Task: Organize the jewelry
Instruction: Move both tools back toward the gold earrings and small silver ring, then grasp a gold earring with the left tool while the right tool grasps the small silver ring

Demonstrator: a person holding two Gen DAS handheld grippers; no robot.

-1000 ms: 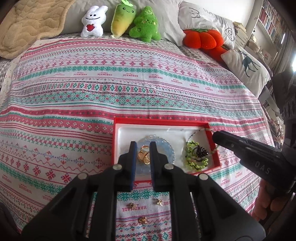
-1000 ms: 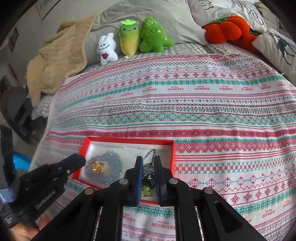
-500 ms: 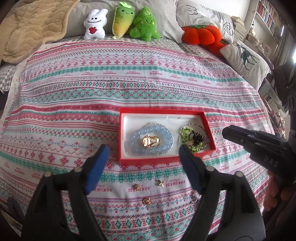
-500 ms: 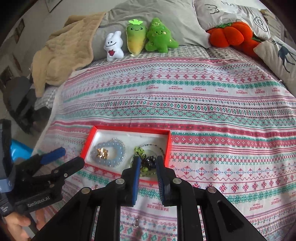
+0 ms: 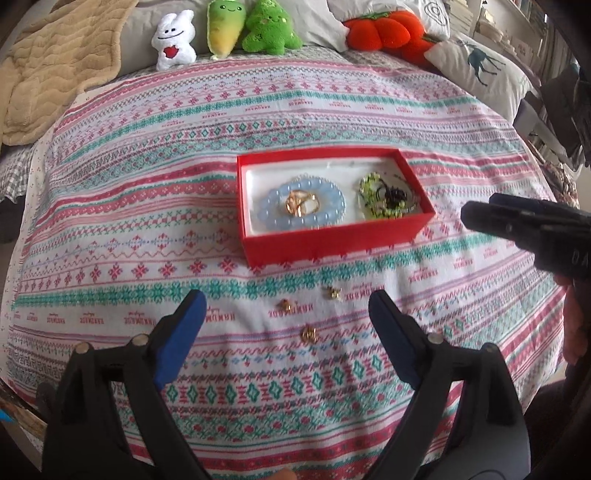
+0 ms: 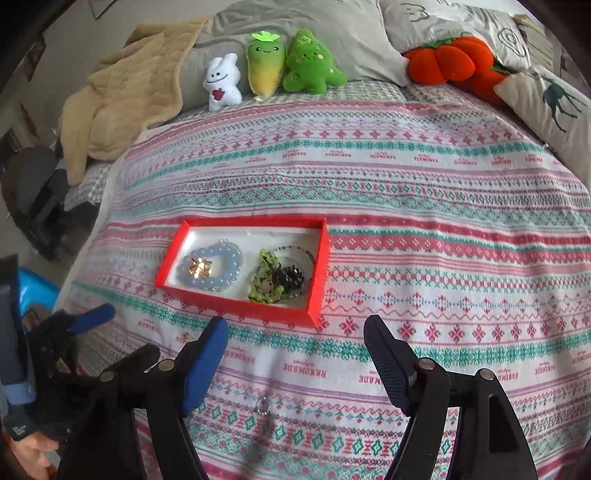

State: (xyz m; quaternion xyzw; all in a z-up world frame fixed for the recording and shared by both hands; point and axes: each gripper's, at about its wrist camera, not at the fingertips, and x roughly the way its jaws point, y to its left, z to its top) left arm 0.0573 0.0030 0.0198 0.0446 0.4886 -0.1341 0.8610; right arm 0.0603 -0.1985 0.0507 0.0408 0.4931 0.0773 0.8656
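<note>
A red box (image 5: 332,242) (image 6: 240,307) lies on the patterned bedspread. Inside it, a blue bead bracelet (image 5: 269,212) (image 6: 225,254) rings some gold rings (image 5: 301,202) (image 6: 199,267). Green and black beaded pieces (image 5: 384,201) (image 6: 269,282) fill the box's right side. Three small gold earrings (image 5: 309,334) lie loose in front of the box. My left gripper (image 5: 286,297) hovers over them with its jaws opening and nothing in them. My right gripper (image 6: 295,323) is also opening and holds nothing. A silver ring (image 6: 263,404) lies below it.
Plush toys (image 5: 173,37) (image 6: 266,62), an orange pumpkin cushion (image 5: 384,29), pillows and a beige blanket (image 6: 122,96) line the far end of the bed. The right gripper's body (image 5: 528,229) reaches in at the right in the left wrist view. A hand (image 6: 29,448) holds the left gripper.
Both grippers went from shut inside the box to open and drew back toward the near side. The gold rings and the dark beaded piece now lie free in the box.
</note>
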